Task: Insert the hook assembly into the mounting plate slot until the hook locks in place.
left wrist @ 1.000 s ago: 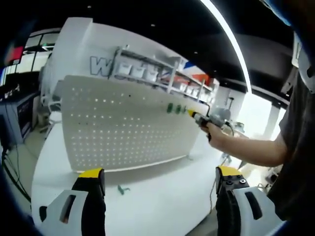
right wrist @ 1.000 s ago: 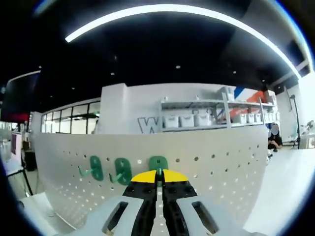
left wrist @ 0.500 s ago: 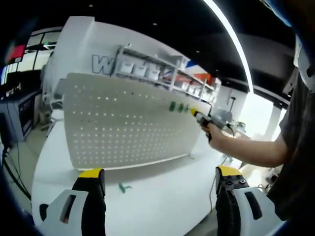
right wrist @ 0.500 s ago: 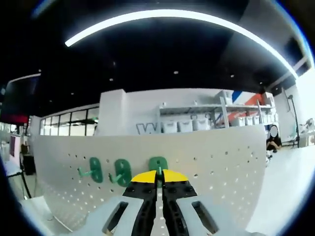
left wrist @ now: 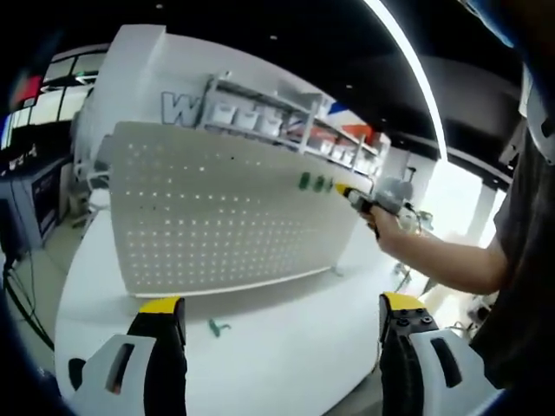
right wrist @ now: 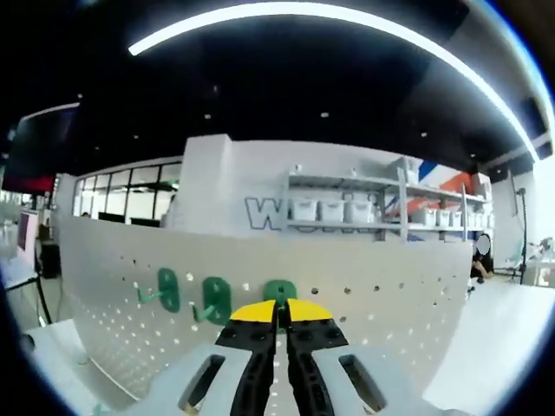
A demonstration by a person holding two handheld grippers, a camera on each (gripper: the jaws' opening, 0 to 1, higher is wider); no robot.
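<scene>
Pegboard [right wrist: 390, 312] meets right hand-held gripper [right wrist: 278, 305] pinching green hook [right wrist: 279, 291]; left [left wrist: 282, 314] wide

A bright curved ceiling light strip [right wrist: 347, 17] glares against dark ceiling; fisheye edges bend, slightly soft.

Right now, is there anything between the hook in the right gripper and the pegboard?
Nothing visible. The right gripper, shut on the hook, holds it right at the pegboard, beside two mounted hooks.
</scene>
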